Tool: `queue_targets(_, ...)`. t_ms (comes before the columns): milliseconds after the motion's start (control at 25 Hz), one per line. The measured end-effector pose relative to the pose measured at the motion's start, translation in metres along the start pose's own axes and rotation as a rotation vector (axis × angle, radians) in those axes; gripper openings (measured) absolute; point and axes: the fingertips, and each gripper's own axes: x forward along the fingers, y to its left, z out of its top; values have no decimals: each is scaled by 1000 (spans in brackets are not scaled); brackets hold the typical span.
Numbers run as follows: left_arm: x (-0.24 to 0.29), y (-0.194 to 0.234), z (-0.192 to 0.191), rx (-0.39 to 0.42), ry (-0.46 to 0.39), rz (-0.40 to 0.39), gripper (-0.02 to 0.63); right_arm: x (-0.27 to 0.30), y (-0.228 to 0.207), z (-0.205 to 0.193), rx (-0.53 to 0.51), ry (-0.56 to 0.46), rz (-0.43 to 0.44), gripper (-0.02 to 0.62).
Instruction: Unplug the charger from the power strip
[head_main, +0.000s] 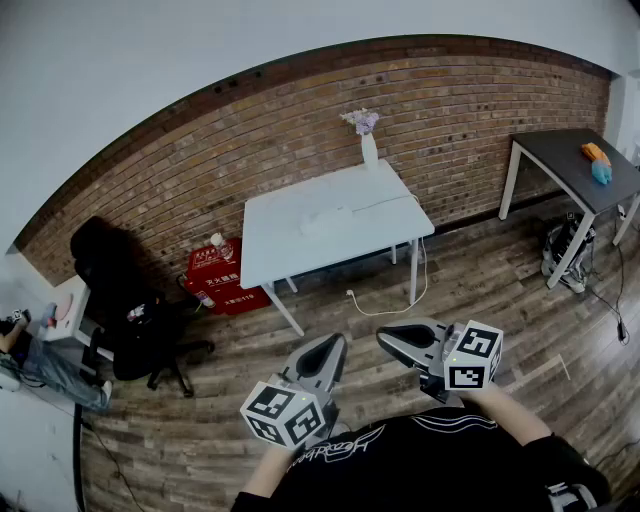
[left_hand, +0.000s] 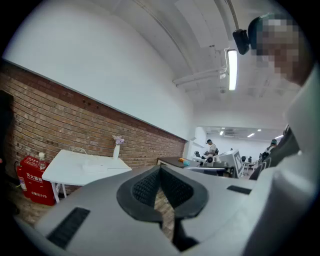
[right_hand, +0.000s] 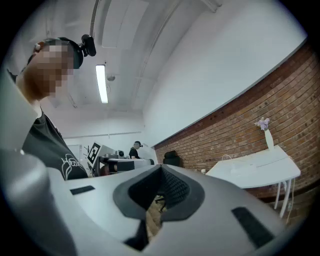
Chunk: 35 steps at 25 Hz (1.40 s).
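Observation:
A white power strip (head_main: 325, 220) lies flat on the white table (head_main: 290, 255) far across the room; a charger on it is too small to make out. From the strip a white cable (head_main: 418, 270) runs off the table's right edge and loops down to the wood floor. My left gripper (head_main: 337, 343) and right gripper (head_main: 382, 338) hover close to my body, side by side, well short of the table. Both are shut with nothing between the jaws. The strip also shows small in the left gripper view (left_hand: 95, 168), beyond the left gripper (left_hand: 160, 168). In its own view, the right gripper (right_hand: 161, 167) points past the table (right_hand: 260, 170).
A vase of flowers (head_main: 368, 140) stands at the table's back edge by the brick wall. Red boxes (head_main: 220, 278) sit on the floor left of the table, with a black office chair (head_main: 130, 320) further left. A dark table (head_main: 575, 170) and a backpack (head_main: 565, 250) are at right.

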Motion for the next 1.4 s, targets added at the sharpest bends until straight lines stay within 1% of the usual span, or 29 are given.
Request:
queue_targets(160,-1,-11,-2,1,0,-2,3,-9,6,-1,5,-2,4,-3)
queue_targets(360,7,-17,-2,10,12,-14,3,-16,1,-2,21,-1,-5,-3)
queue_targets(560,19,-16,-6,1,32,-29,3,-23,-10,-7,64,-12,-32,-3)
queue_targets(720,33,-5,-13,-28,49,-38,3,-25,-23,-17,83,-4,-72,-3)
queue_targets(840,53,3,-17,-52,62,-61,3,-31,-41,-20,101,-4,-113,-3)
queue_targets(1160,120,35,-12,-70,78,-122,5,-31,-108,-17,138,-20,-190,-2)
queue_targets(1280,149,61,-7,-78,72,-128,5,-17,-140,-11,151,-31,-187,-2)
queue_targets(1400,181,95,-8,-100,96,-123,5,3,-179,-13,173,-15,-185,-2)
